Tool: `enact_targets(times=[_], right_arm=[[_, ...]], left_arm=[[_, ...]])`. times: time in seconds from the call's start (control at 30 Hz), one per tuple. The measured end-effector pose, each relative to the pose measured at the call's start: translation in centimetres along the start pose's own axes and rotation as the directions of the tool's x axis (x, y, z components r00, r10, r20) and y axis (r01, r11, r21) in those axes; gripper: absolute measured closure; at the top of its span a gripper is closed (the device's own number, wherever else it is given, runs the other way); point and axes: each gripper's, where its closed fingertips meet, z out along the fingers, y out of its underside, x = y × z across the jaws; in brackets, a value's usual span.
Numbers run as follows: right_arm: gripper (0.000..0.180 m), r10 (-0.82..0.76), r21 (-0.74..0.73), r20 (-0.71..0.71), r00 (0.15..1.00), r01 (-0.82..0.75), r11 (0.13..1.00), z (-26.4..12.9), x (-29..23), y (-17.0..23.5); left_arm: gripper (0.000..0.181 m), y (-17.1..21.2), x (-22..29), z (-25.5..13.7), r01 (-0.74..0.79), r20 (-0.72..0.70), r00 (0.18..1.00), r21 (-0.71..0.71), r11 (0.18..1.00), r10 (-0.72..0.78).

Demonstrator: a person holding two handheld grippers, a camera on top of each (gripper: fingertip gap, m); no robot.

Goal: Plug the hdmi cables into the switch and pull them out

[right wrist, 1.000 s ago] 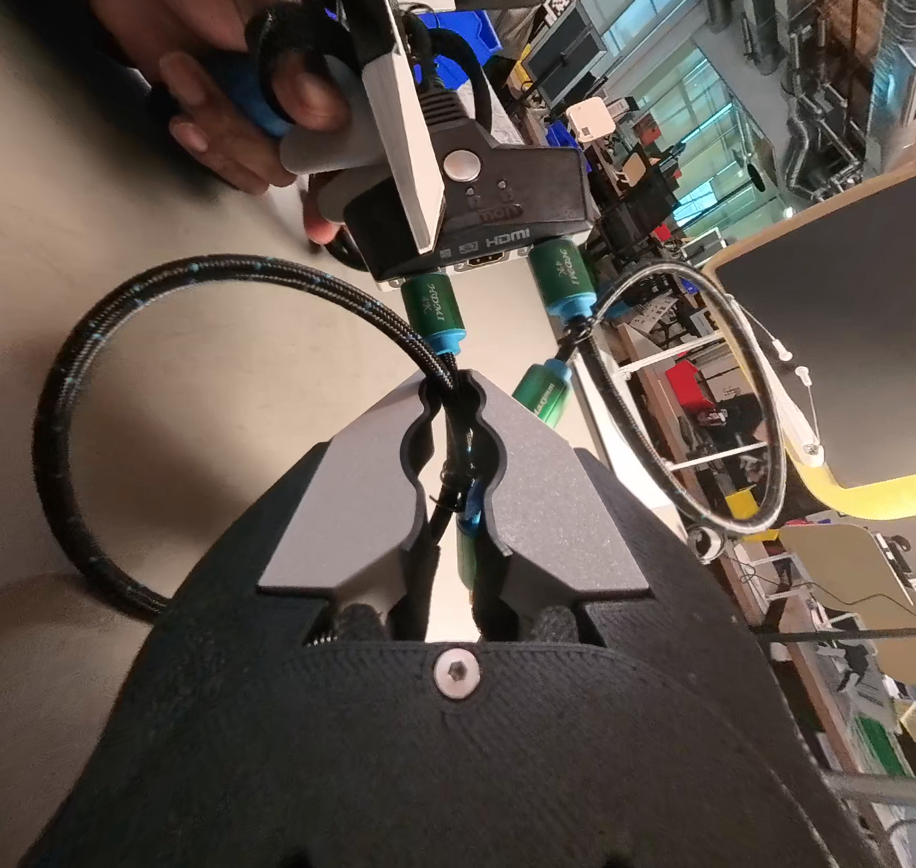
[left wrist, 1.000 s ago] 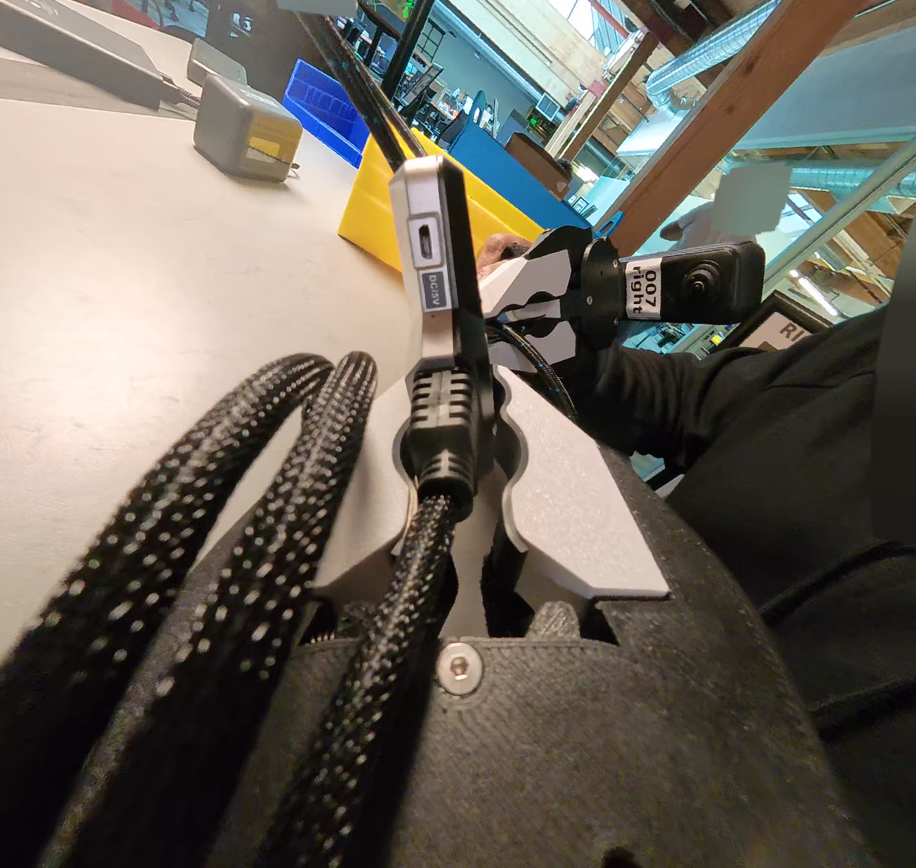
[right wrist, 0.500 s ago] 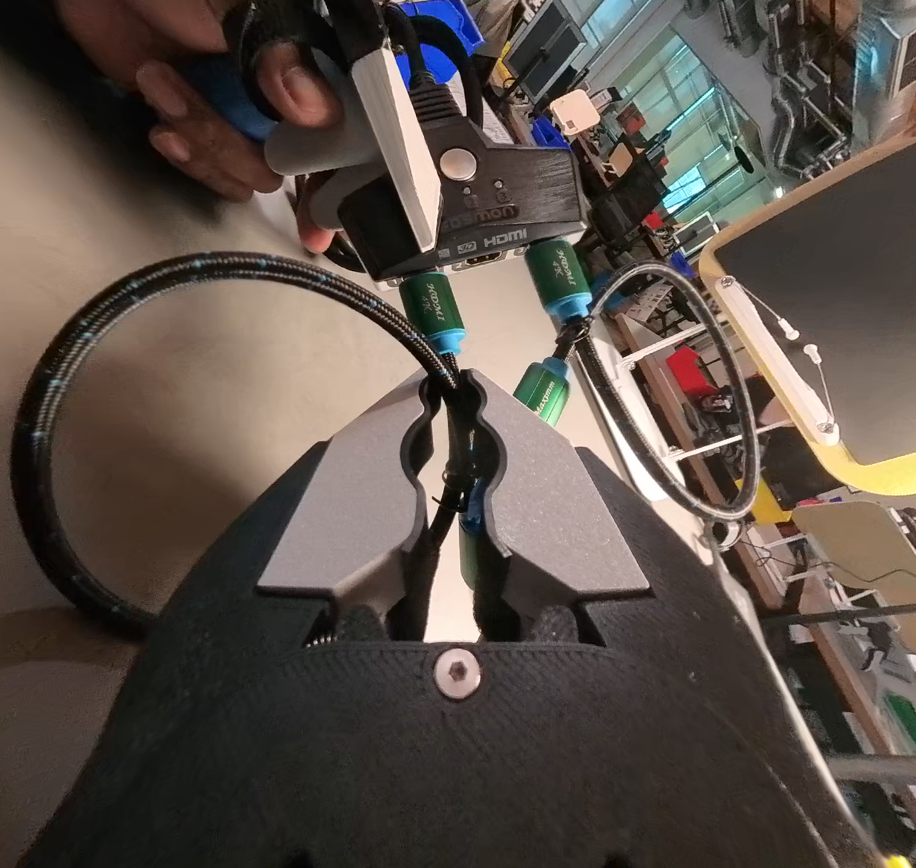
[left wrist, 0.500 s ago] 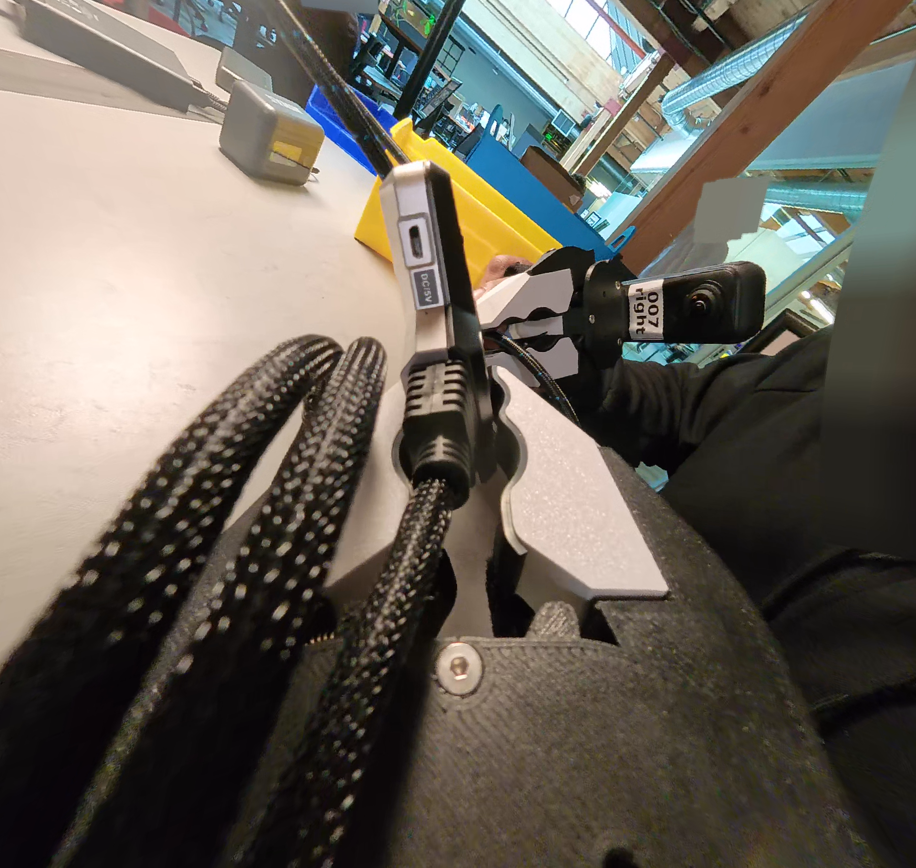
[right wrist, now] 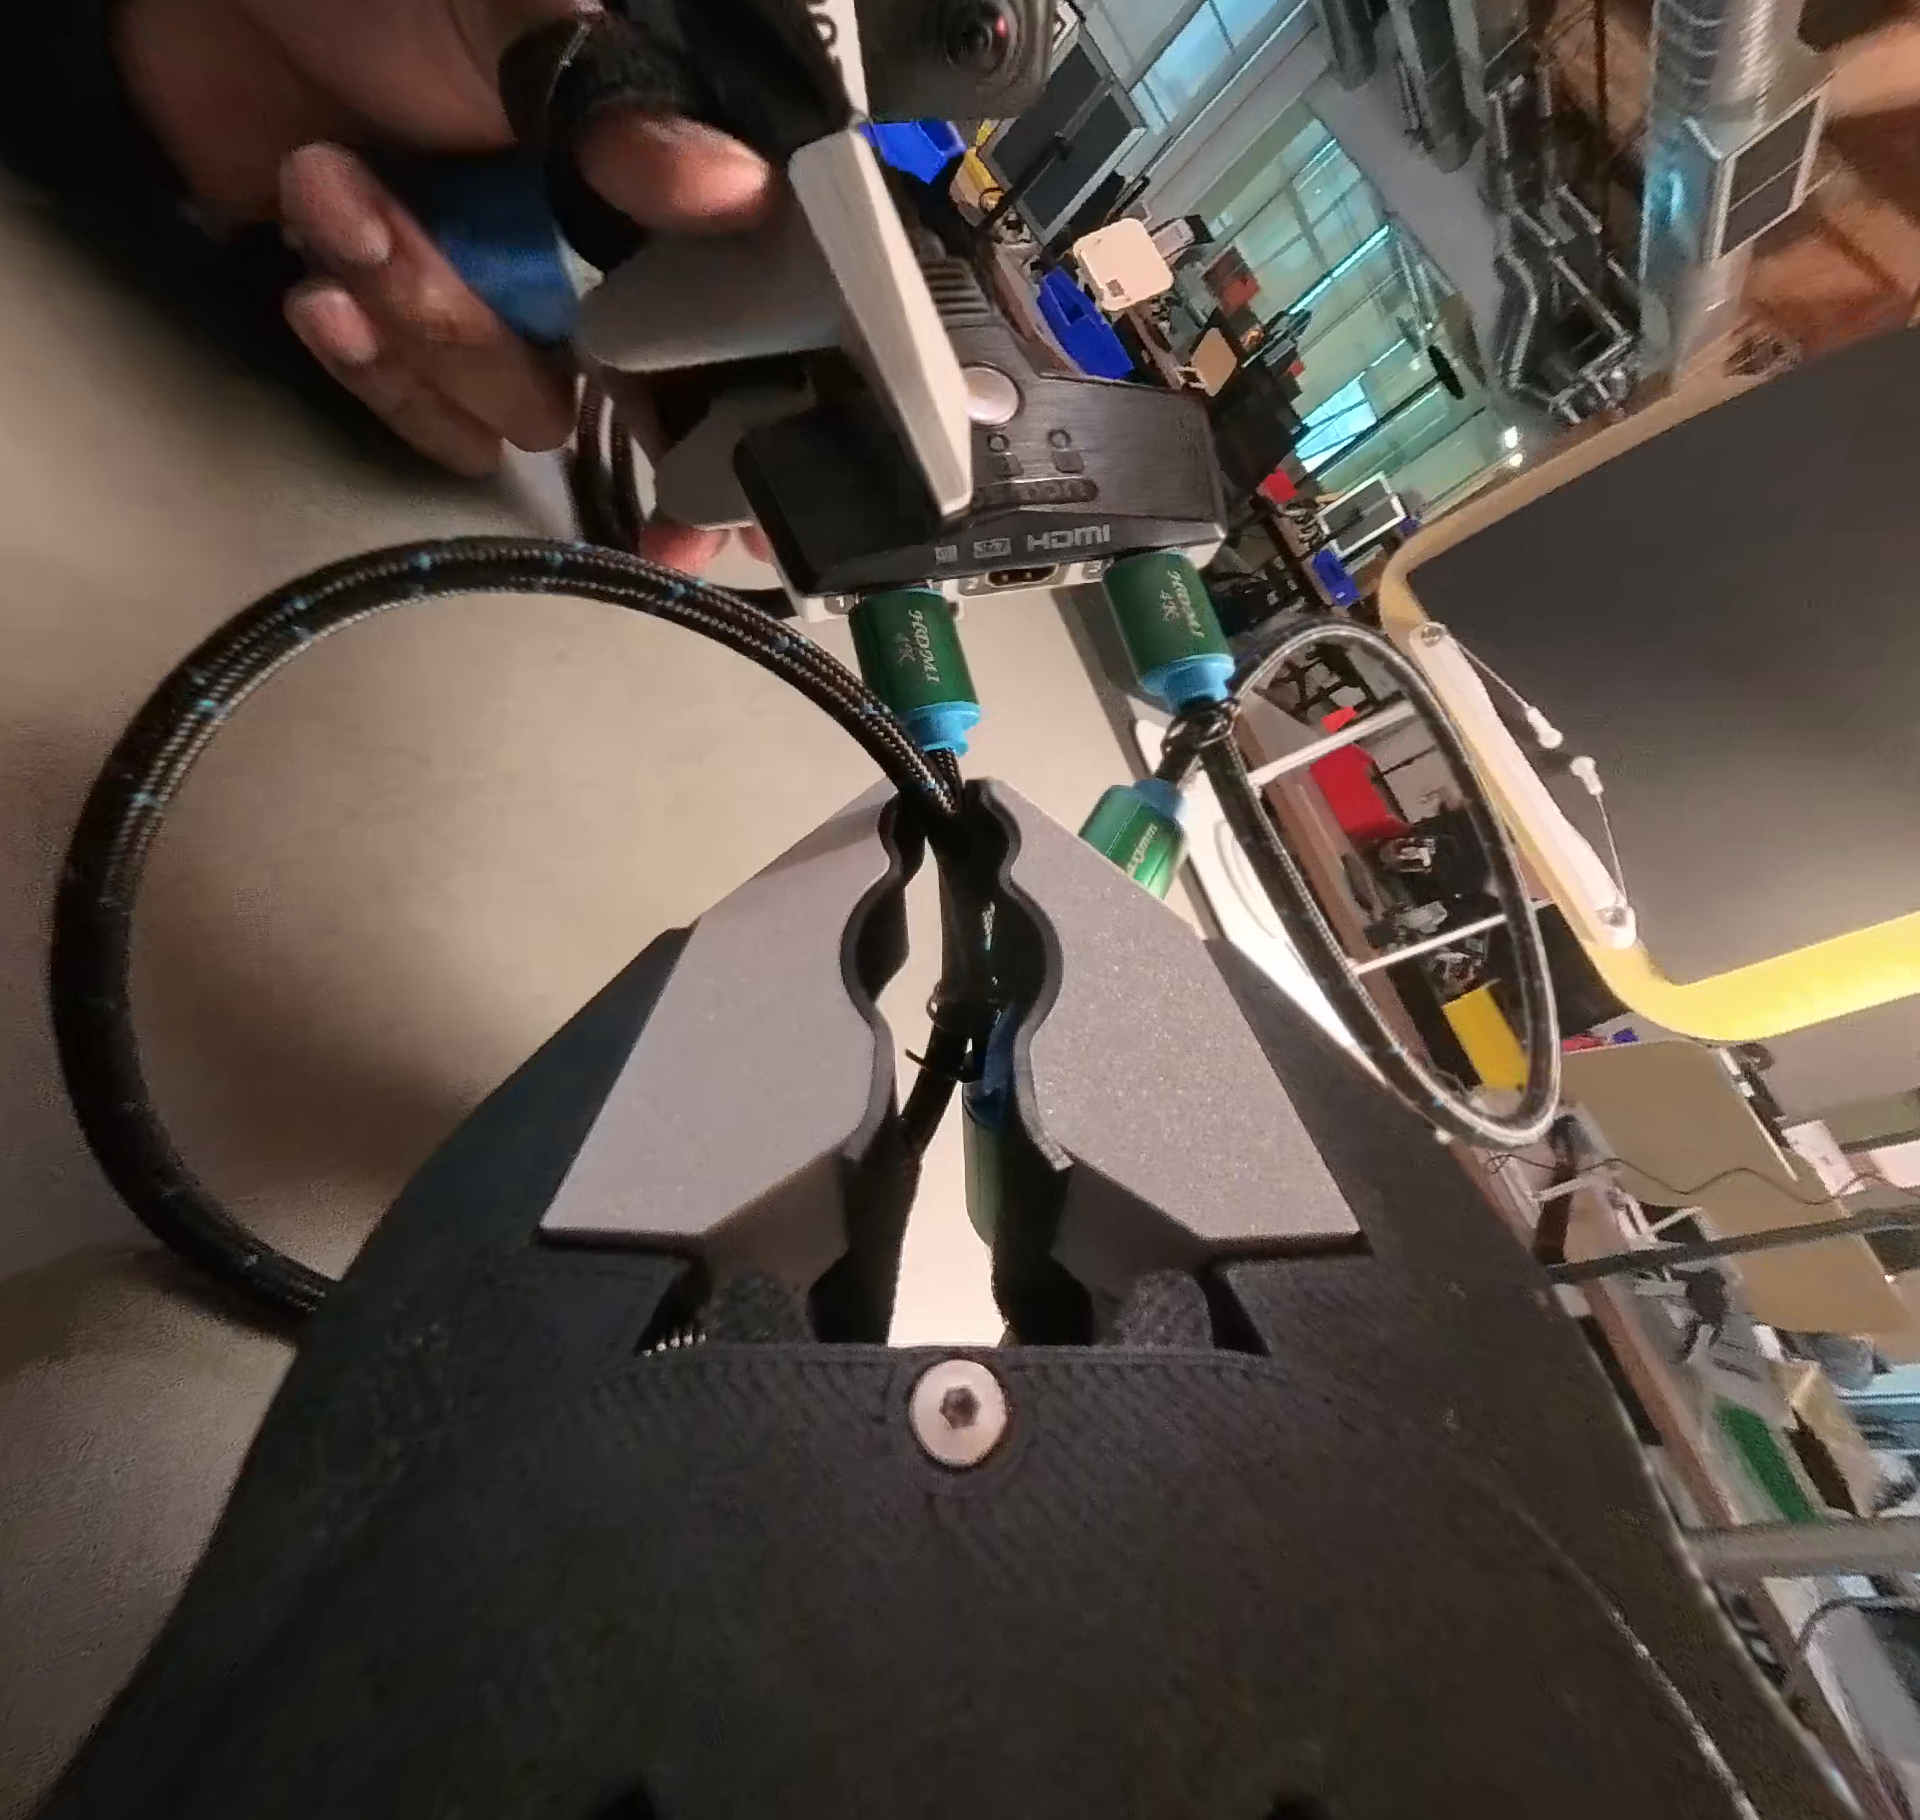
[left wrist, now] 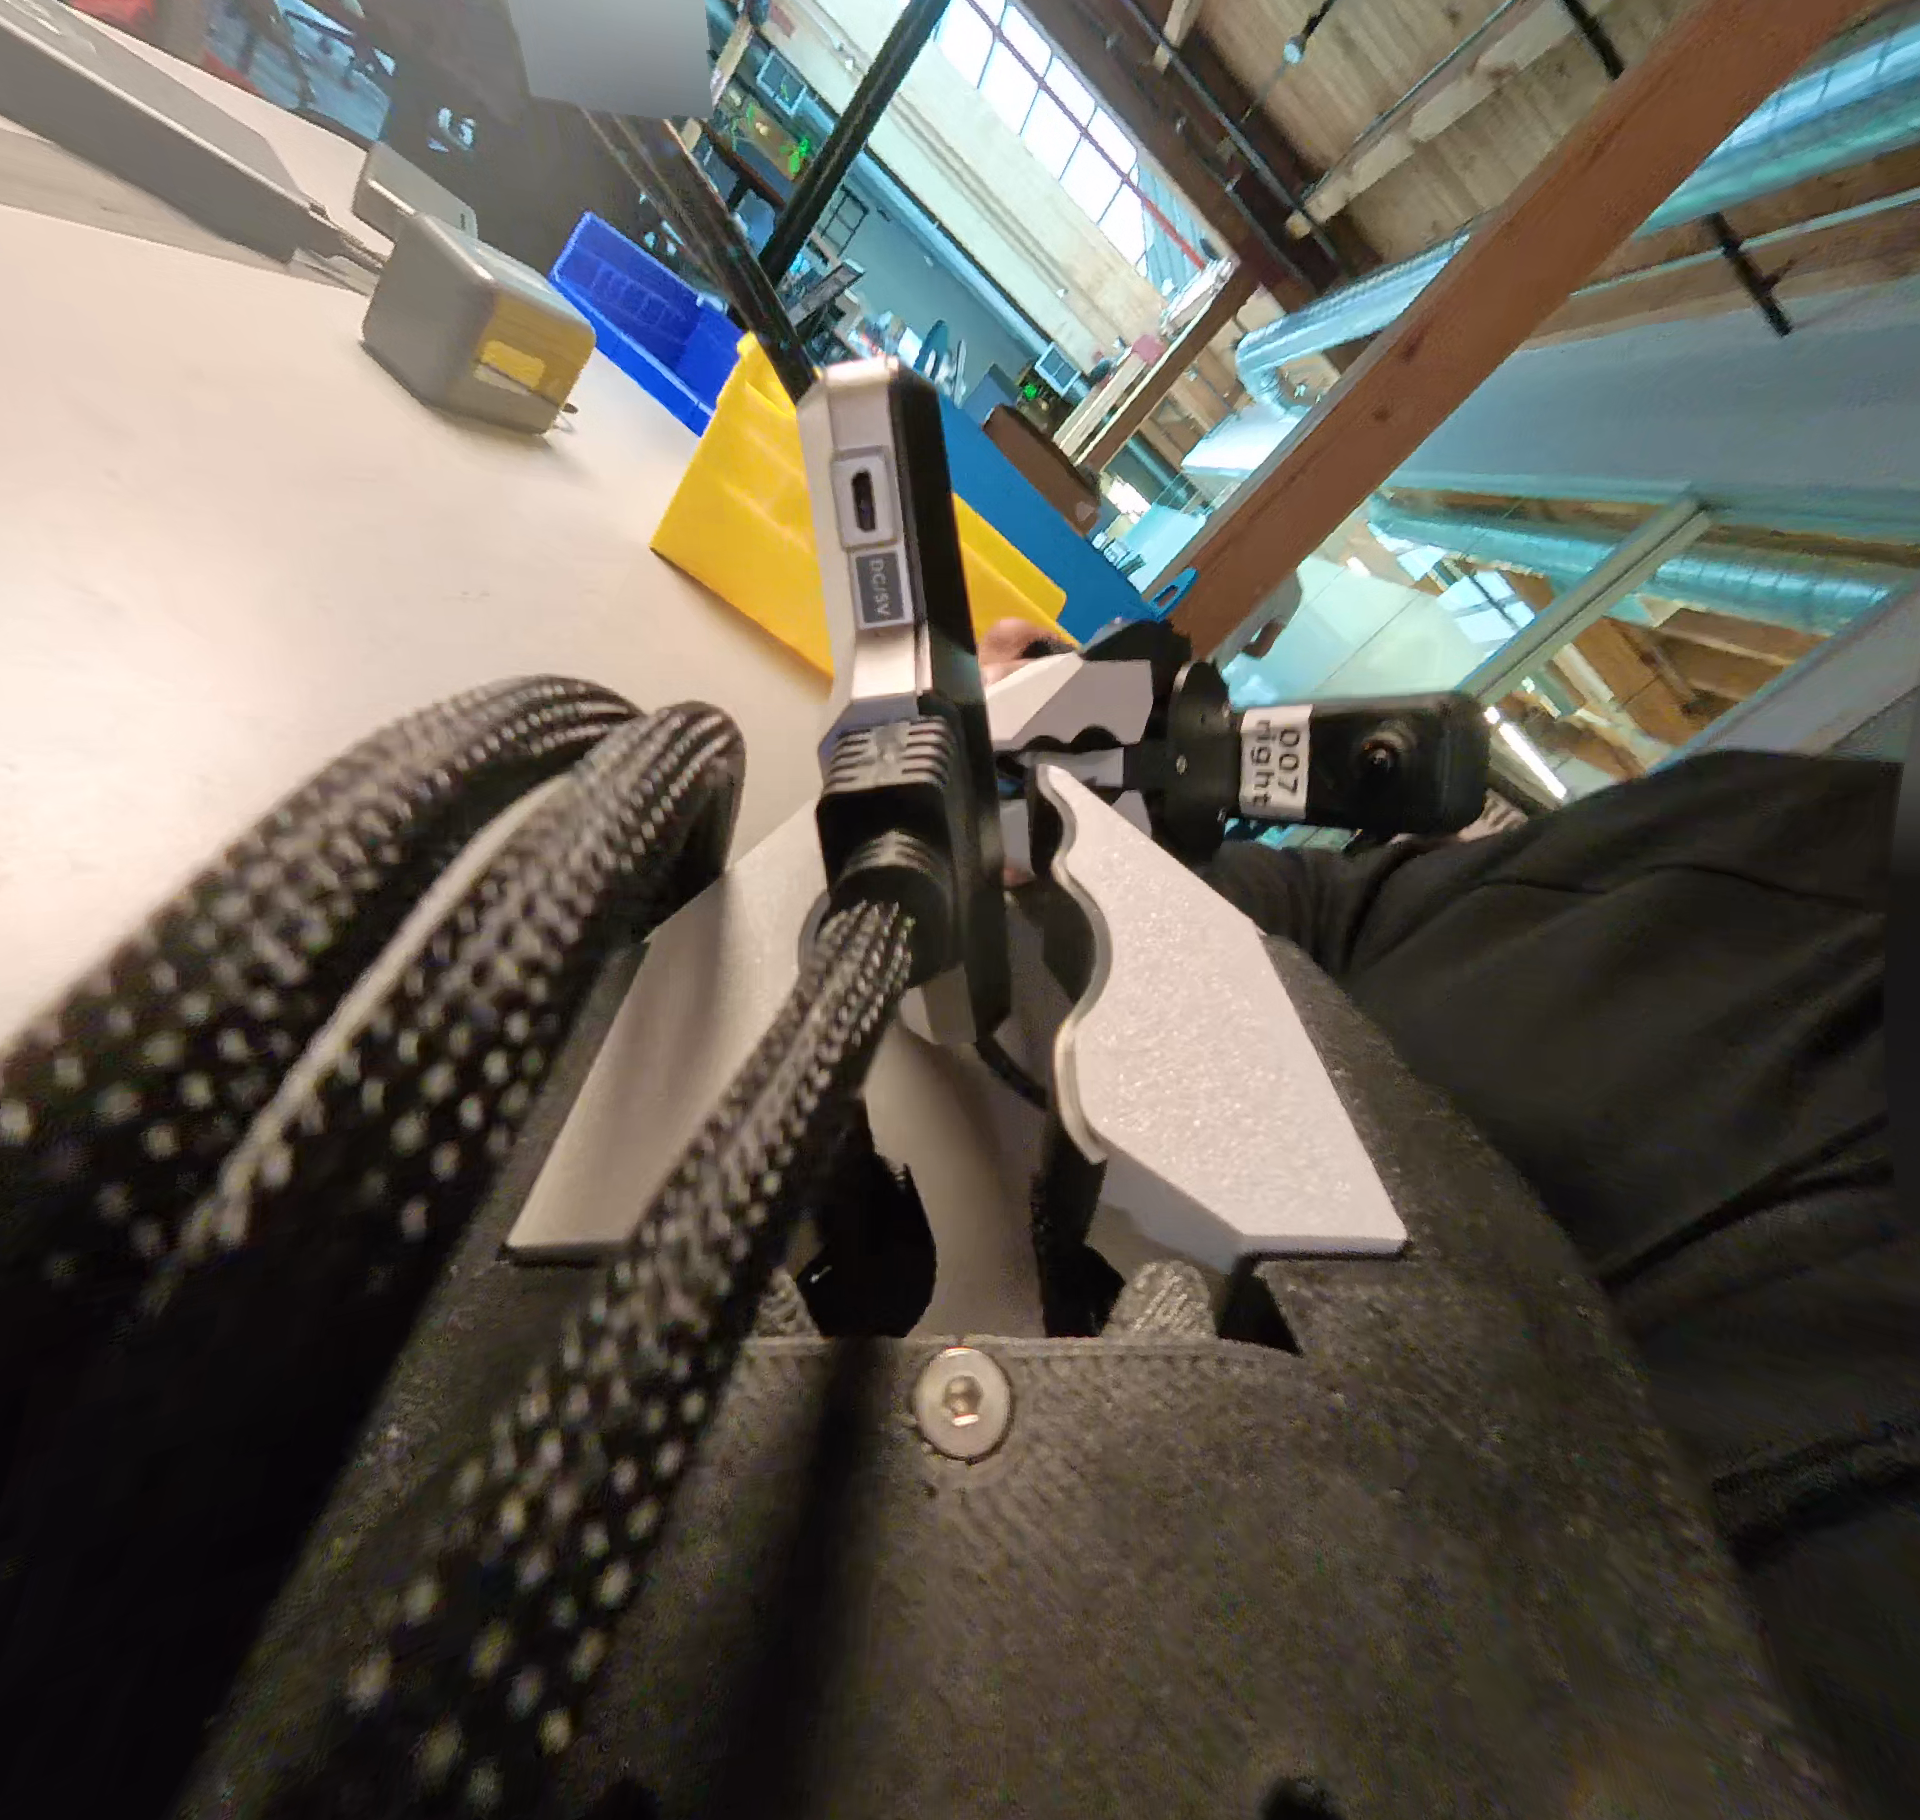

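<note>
— Loosened at the left gripper (left wrist: 914, 825): spread wider than half a second back, with a sliver of light now showing beside the switch (left wrist: 883, 523) at centre frame in the left wrist view.

— Let go, then?

— Cannot tell. From the right wrist view, still sandwiched between both fingers at upper centre, lifted off the table (left wrist: 260, 523). Could be a light touch, could be a real pinch.

— And the right gripper (right wrist: 951, 804)?

— Clenched as before, on the braided cable (right wrist: 520, 575) just behind the green plug (right wrist: 914, 664). Seated in the left outer port, that one. Matched by a second green plug (right wrist: 1164, 627) in the right outer port. Bare middle port (right wrist: 1023, 577) between them. Also a third green plug (right wrist: 1132, 835), dangling loose just right of the fingertips.

— Meaning for the task?

— Looks like plugging done for two and pulling out about to start. Risky with a slack hold: likely to drag the switch along instead of freeing the plug. Better to firm up on the switch first, then draw straight back along the port. Worth noting too: pulling by the cable rather than the plug shell, so some strain at the collar.
</note>
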Motion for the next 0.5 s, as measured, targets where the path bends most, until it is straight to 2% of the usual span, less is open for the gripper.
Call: enact_targets(times=[0.03, 0.3, 0.5], right_arm=[[0.171, -0.002, 0.008, 0.0, 1.0, 0.002, 1.0, 0.0, -0.1, -0.1], [0.17, 0.033, 0.013, 0.016, 0.999, -0.033, 0.999, 0.2, -0.2, 0.3], [0.166, 0.174, -0.049, 0.03, 0.984, -0.172, 0.984, 1.0, 0.0, 1.5]], left_arm=[[0.152, -0.3, 0.1, 0.0, 0.013, -0.005, 1.0, 0.021, 1.0, -0.013], [0.16, -0.4, -0.6, 0.2, -0.006, 0.054, 0.999, 0.046, 0.999, 0.003], [0.159, -0.6, -1.5, 0.1, -0.047, 0.132, 0.99, 0.069, 0.997, 0.037]])
